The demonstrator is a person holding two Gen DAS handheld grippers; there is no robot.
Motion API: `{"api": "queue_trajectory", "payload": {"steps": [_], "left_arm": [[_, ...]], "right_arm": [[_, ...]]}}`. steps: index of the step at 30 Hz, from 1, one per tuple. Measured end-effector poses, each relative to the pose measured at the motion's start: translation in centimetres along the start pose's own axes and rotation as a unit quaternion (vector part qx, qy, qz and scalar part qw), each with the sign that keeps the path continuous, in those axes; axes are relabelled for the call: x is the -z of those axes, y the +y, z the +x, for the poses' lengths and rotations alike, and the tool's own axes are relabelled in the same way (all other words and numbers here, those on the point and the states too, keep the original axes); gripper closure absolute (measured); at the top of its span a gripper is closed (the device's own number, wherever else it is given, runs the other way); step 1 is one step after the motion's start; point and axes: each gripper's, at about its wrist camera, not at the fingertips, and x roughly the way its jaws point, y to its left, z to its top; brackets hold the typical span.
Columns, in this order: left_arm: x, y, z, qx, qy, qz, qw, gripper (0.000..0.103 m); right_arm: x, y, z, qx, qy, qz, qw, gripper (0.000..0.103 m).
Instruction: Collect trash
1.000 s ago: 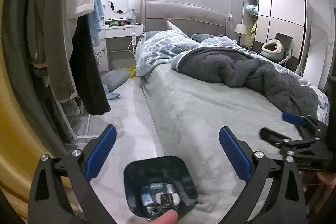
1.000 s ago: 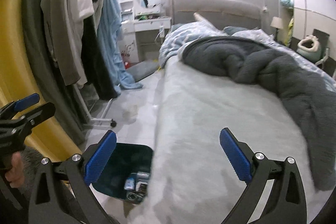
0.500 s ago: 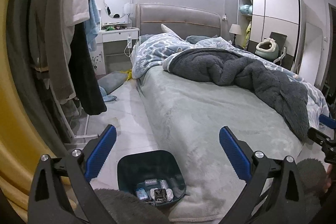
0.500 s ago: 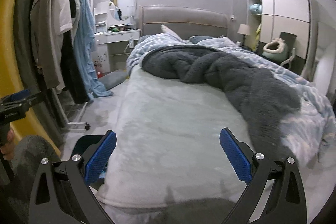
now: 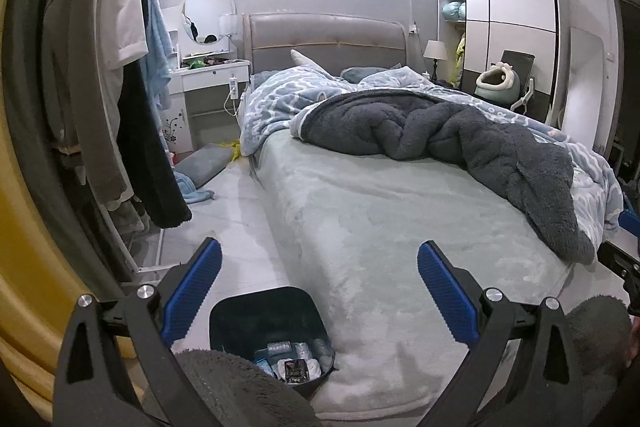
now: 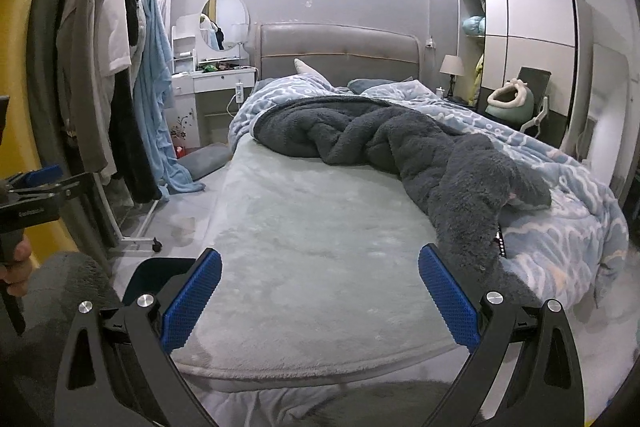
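You are standing at the foot of the bed, between pickups.
Both the left gripper [image 5: 319,279] and right gripper [image 6: 319,281] are gaping wide, empty; collected trash [image 5: 294,357] is sitting in the bin [image 5: 264,311], lower centre; next, judge the bedspread [image 6: 312,227] for leftovers.

Bed [image 5: 360,227] with grey padded headboard [image 5: 326,37]; dark fleece blanket [image 5: 440,131] crumpled over blue patterned duvet [image 6: 560,227]. Clothes rack [image 6: 104,87] left of bed. White vanity desk [image 5: 208,75] under round mirror [image 5: 208,13]. Wardrobe [image 6: 528,39] at right, lamp [image 6: 452,67] beside it.
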Motion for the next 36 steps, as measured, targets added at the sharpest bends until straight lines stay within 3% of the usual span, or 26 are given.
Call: {"api": "queue_trajectory", "payload": {"steps": [36], "left_arm": [[0.7,-0.8,1.1,-0.008,0.013,0.007,0.9999,0.003]], "right_arm": [[0.3,-1.2,-1.2,0.0,-0.005,0.019,1.0,0.003]]}}
